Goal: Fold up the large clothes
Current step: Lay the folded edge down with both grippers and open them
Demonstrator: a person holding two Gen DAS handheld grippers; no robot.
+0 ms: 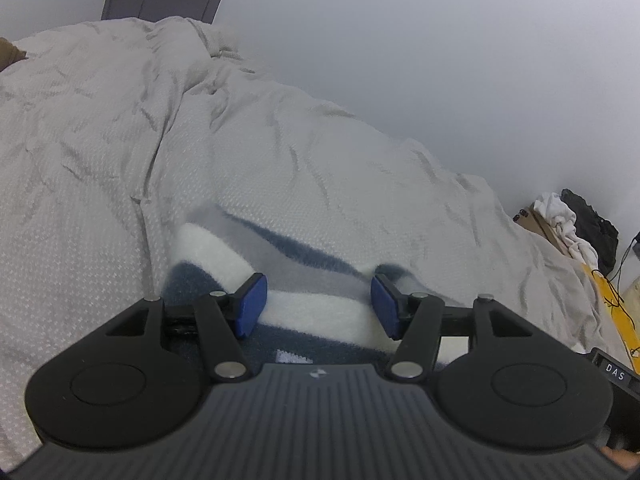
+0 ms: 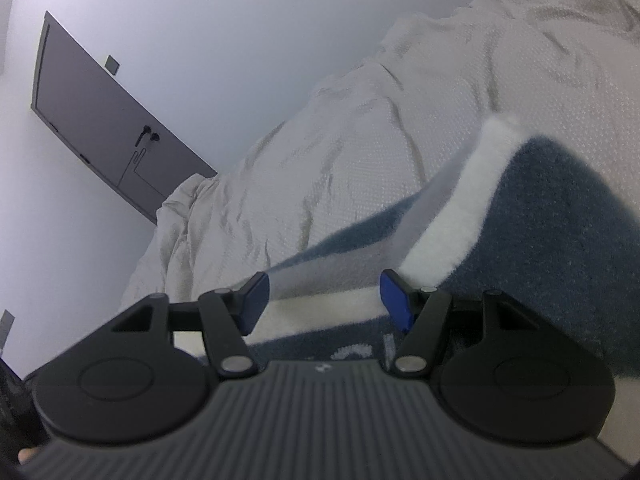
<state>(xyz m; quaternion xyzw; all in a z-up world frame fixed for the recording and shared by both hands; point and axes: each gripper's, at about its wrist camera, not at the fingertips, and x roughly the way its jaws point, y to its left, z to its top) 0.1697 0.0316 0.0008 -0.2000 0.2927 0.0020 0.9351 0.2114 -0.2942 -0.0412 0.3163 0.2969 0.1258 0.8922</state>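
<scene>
A fluffy garment [image 1: 308, 258] with navy, white and grey stripes lies on the bed's pale textured cover [image 1: 120, 140]. My left gripper [image 1: 319, 305] hovers low over its edge, blue pads [image 1: 252, 306] wide apart, a white stripe lying between them without being pinched. In the right wrist view the same garment [image 2: 560, 216] spreads to the right, its white band running up across the cover [image 2: 360, 140]. My right gripper [image 2: 325, 300] is open just above the cloth, and its pads [image 2: 394, 300] press on nothing.
A grey door [image 2: 100, 120] stands in the white wall beyond the bed's far end. Past the bed's right side sit a pile of white cloth [image 1: 568, 224], a black bag [image 1: 592, 220] and a yellow object with cables [image 1: 604, 284].
</scene>
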